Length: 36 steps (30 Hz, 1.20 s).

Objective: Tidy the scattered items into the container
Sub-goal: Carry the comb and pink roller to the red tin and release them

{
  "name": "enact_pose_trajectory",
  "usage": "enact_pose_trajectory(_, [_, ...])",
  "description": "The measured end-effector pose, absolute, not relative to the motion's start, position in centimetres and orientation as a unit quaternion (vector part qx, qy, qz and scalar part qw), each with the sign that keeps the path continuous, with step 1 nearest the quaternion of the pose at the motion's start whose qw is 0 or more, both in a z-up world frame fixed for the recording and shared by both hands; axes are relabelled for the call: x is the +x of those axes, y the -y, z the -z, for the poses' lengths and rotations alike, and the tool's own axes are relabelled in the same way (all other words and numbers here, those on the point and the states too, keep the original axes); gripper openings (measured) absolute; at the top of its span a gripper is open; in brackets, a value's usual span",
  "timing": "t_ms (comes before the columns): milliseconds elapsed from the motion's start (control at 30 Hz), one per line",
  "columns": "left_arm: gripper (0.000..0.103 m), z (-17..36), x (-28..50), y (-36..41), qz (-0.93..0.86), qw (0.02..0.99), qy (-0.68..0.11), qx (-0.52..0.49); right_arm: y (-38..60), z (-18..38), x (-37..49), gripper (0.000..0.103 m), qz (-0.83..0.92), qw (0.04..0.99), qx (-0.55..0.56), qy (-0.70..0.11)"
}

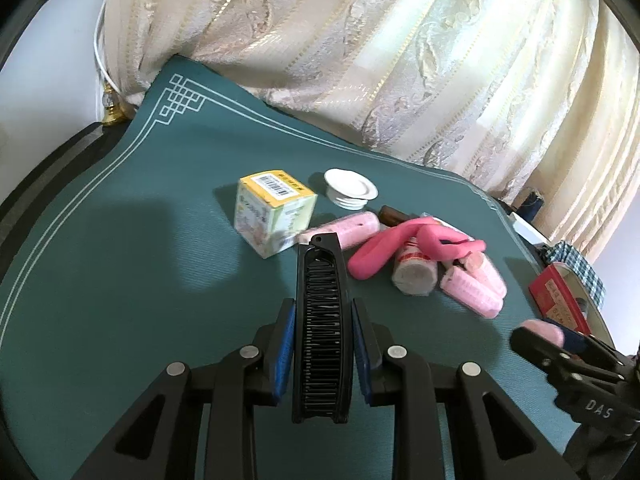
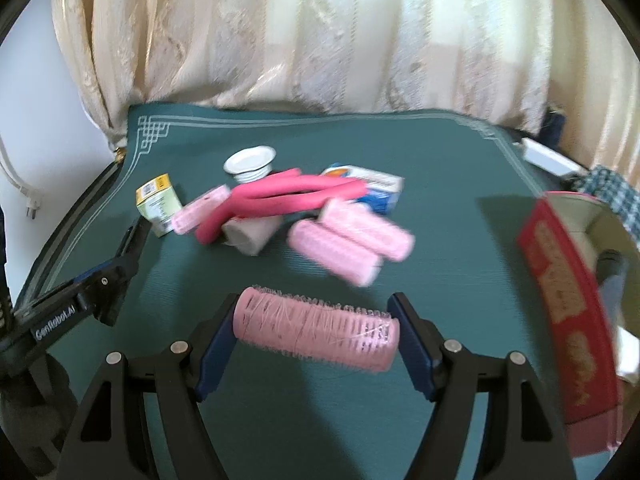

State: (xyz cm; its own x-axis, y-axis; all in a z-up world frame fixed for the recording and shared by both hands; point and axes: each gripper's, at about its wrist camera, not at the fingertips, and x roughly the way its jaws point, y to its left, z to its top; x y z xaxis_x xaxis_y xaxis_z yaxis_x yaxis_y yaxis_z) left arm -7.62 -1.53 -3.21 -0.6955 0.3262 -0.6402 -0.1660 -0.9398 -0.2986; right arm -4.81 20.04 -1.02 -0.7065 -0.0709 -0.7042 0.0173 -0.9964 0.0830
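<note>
Left gripper (image 1: 323,344) has its blue-padded fingers (image 1: 283,354) clamped on one black folding comb (image 1: 323,332), held lengthwise between them, tip pointing toward the pile. Right gripper (image 2: 316,334) fingers (image 2: 412,344) are closed on one pink hair roller (image 2: 316,332), gripped end to end, lifted above the green mat (image 2: 440,184) that covers the tabletop. The pile sits mid-mat: two more pink rollers (image 2: 352,242) lie side by side and touching, and one smaller pink roller (image 2: 200,208) lies just beside the green-yellow carton (image 2: 158,204), so four pink rollers in all counting the held one. One dark pink foam curler (image 2: 280,196), bent, lies draped over one white bandage roll (image 2: 250,236). One white lid (image 2: 250,162) sits behind the curler, and one blue-white box (image 2: 368,188) lies behind the two rollers. Left wrist view also shows one small brown bottle (image 1: 390,214), partly hidden behind the curler. One red container (image 2: 568,304) stands open at the right edge of the mat, well apart from the pile; contents are blurred, can't tell what's in it. A checked cloth (image 2: 612,192) lies behind it. Cream curtain (image 2: 320,40) hangs along the back.
</note>
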Motion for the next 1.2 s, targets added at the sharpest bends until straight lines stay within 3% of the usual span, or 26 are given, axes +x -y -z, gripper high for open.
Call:
enact_pose_trajectory(667, [0.028,-2.7,-1.7,-15.4,-0.888,0.305,0.039,-0.343,-40.5,-3.4,5.4,0.077,0.942,-0.154,0.285,0.093])
enact_pose_trajectory(1200, [0.028,-4.7,-0.2,-31.0,-0.839,0.423,-0.019,-0.342,-48.1,-2.0,7.7,0.077,0.932,-0.182,0.29,0.119])
